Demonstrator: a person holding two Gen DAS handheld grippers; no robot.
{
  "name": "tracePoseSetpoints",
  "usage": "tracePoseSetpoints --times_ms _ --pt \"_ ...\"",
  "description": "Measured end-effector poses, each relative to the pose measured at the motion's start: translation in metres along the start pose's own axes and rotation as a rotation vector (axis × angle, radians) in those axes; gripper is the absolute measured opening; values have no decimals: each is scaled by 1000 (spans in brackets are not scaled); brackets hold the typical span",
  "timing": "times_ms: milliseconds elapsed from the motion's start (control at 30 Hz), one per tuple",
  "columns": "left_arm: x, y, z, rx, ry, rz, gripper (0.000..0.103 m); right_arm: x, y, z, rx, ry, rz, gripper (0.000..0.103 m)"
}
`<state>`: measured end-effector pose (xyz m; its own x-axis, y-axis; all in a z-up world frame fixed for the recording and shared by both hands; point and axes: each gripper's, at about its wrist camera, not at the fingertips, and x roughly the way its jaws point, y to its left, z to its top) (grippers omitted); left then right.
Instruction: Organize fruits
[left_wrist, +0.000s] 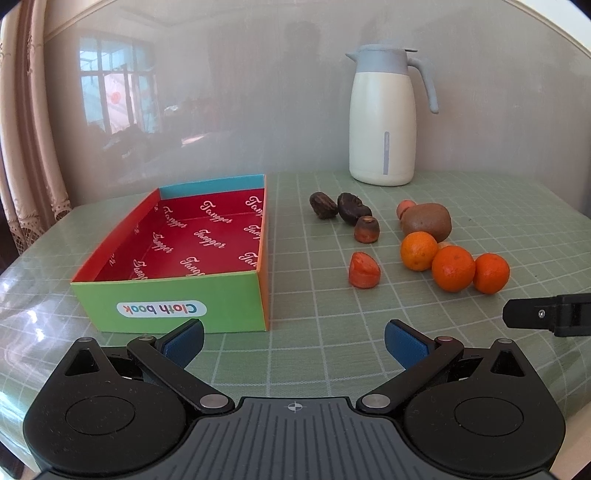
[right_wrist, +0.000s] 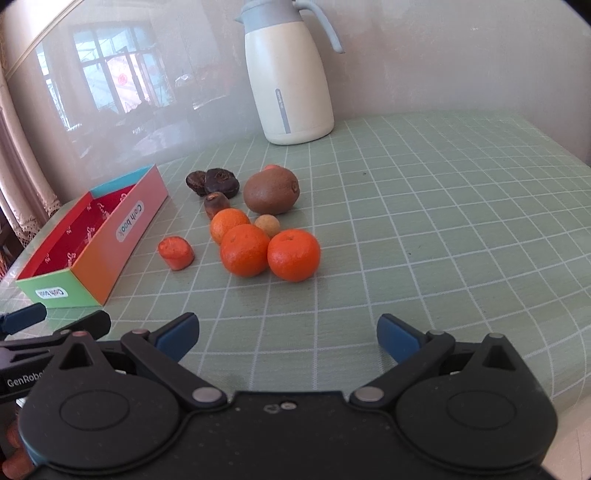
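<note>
Hovering low over the tabletop, both tongs stand wide open with nothing between their blue pads. Left tongs: the box sits just ahead and to their left, near green wall almost touching the left pad's line, red interior bare, long axis running away from the tongs. Right tongs: the fruit cluster lies straight ahead and slightly left, apart from the pads by open cloth. Nearest to the right tongs are two tangerines side by side, the right-hand tangerine and the left-hand tangerine, touching or nearly so; a third orange fruit and a small pale round fruit sit just behind them. Kiwi farther on, long axis roughly crosswise to the right tongs. Three dark shrivelled fruits beyond and left. One red-orange stubby piece lies alone between cluster and box. Thermos jug stands well behind everything. Judgement: nothing boxed yet; the right tongs are nearer the tangerines, the left nearer the box, so a first grasp likely falls to the right, carrying leftward across to the box.
</note>
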<state>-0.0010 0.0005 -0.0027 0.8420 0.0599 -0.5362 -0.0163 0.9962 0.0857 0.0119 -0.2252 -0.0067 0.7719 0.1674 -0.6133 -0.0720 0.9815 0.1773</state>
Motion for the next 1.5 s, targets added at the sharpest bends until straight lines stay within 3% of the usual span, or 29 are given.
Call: tracePoseSetpoints --times_ms 200,500,667,867,1133,1233,1300,1367,1500 --pt "-6 -7 3 52 -45 4 103 -11 -14 5 81 -28 -16 103" --pt "-3 -32 11 178 -81 -26 103 -25 -56 13 302 -105 -82 103" --pt "6 -48 15 232 -77 -62 103 -28 -69 14 352 -135 -120 103" --pt "20 -64 21 305 -86 -53 103 -32 -79 16 384 -167 -133 103" --pt "61 -64 37 235 21 -145 103 -33 -85 19 394 -177 -277 103" --pt "73 -62 41 204 37 -163 102 -36 -86 19 387 -197 -278 103" --pt "80 -63 42 202 46 -163 98 -40 -85 19 379 -226 -310 103" --pt "88 -65 42 203 77 -179 78 -44 -85 18 373 -261 -369 103" --pt "95 -66 42 177 87 -193 76 -47 -77 21 302 -311 -484 103"
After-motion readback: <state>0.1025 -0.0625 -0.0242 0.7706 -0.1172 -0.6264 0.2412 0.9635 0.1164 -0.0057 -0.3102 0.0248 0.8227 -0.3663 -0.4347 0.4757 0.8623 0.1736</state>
